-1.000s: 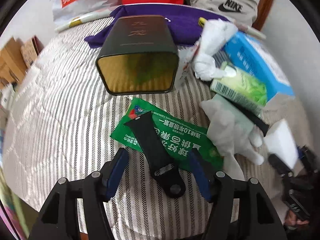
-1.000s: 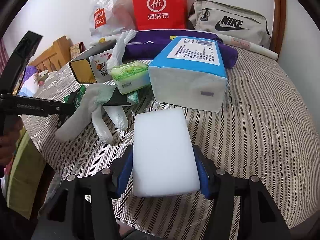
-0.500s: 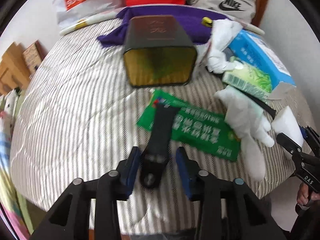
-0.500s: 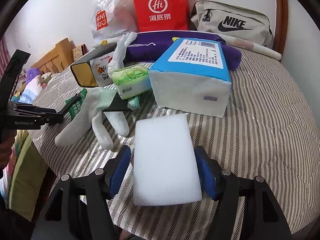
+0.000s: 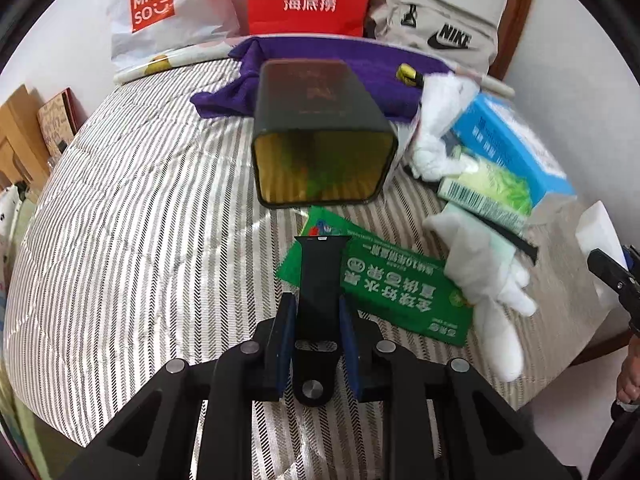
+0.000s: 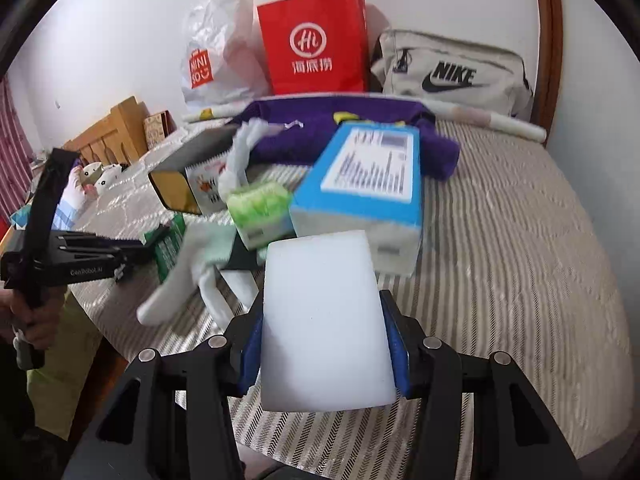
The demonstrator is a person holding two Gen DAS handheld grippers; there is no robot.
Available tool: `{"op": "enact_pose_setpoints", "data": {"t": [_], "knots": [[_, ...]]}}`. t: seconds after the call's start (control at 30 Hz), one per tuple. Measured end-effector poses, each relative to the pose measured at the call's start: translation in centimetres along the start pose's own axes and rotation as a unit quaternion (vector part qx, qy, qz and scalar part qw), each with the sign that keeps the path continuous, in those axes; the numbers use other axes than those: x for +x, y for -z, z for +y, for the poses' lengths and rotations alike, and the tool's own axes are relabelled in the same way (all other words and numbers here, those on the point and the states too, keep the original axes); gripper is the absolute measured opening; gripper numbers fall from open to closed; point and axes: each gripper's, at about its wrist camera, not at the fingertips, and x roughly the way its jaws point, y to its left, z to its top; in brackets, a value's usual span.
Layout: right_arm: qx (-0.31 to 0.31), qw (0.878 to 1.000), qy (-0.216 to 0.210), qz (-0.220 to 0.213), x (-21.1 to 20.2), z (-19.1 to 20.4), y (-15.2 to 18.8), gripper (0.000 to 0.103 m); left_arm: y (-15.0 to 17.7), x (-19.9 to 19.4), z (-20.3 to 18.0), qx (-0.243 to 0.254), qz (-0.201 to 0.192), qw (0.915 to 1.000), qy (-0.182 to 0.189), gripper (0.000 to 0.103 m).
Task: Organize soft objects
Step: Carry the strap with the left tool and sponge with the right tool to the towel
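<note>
My left gripper (image 5: 316, 312) is shut on a black rubber watch strap (image 5: 318, 276), which points forward over a green packet (image 5: 384, 284) on the striped bedspread. A dark tin (image 5: 320, 132) lies on its side ahead, its open gold mouth facing me. My right gripper (image 6: 324, 332) is shut on a white sponge block (image 6: 324, 320) and holds it above the bed. White gloves (image 5: 488, 280) lie right of the green packet; they also show in the right wrist view (image 6: 192, 268). The left gripper shows at the left of the right wrist view (image 6: 132, 252).
A blue tissue pack (image 6: 368, 176) and a green tissue pack (image 6: 260, 208) lie mid-bed, with a purple cloth (image 5: 328, 64) behind. A red bag (image 6: 316, 40), a white Miniso bag (image 6: 212, 56) and a Nike pouch (image 6: 452, 72) stand against the wall. The bed edge (image 5: 100, 420) is near.
My left gripper closed on the watch strap and lifted it so it now points straight ahead. My right gripper rose with the sponge still in it.
</note>
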Motion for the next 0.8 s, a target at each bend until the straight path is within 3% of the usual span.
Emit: {"op": "enact_pose_setpoints", "data": {"t": [0.8], "knots": [[0.002, 0.999, 0.001, -0.038, -1.2, -0.4, -7.1, 0.051, -5.1, -5.6, 1.4, -0.016, -0.067, 0.9975, 0.017, 0.021]]}}
